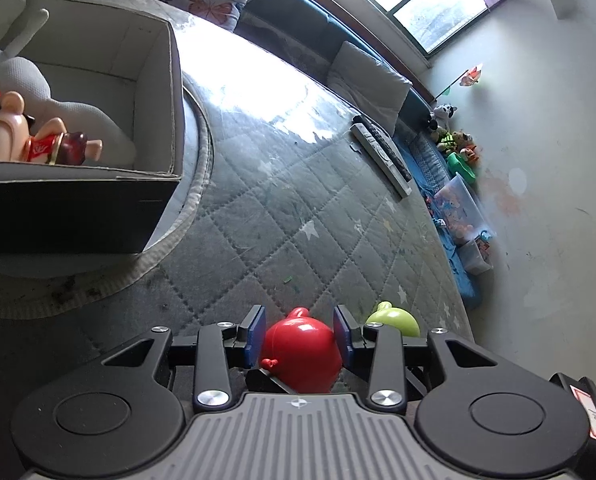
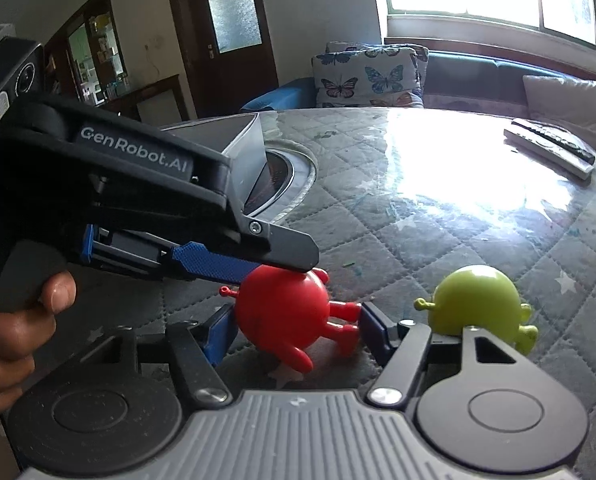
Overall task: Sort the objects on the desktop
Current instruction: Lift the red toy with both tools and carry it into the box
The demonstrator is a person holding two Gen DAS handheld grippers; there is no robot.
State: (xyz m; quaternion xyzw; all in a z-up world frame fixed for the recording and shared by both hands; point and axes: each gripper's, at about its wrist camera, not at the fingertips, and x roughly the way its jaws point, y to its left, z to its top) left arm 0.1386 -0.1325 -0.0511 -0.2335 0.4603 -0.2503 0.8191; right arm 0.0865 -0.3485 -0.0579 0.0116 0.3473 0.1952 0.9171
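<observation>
A red round toy figure [image 1: 302,356] lies on the quilted table between the blue pads of my left gripper [image 1: 300,330], which is shut on it. In the right wrist view the left gripper [image 2: 274,264] comes in from the left and clamps the red toy [image 2: 282,308]. My right gripper [image 2: 294,328] is open with its fingers on either side of the same toy, not pressing it. A green toy figure [image 2: 478,304] of the same shape lies just right of the red one; it also shows in the left wrist view [image 1: 396,318].
A dark cardboard box [image 1: 154,208] at the left holds a white plush [image 1: 30,88] and a cartoon figurine [image 1: 14,132]. Two remote controls [image 1: 382,152] lie at the far edge. A sofa with cushions and toys stands beyond the table.
</observation>
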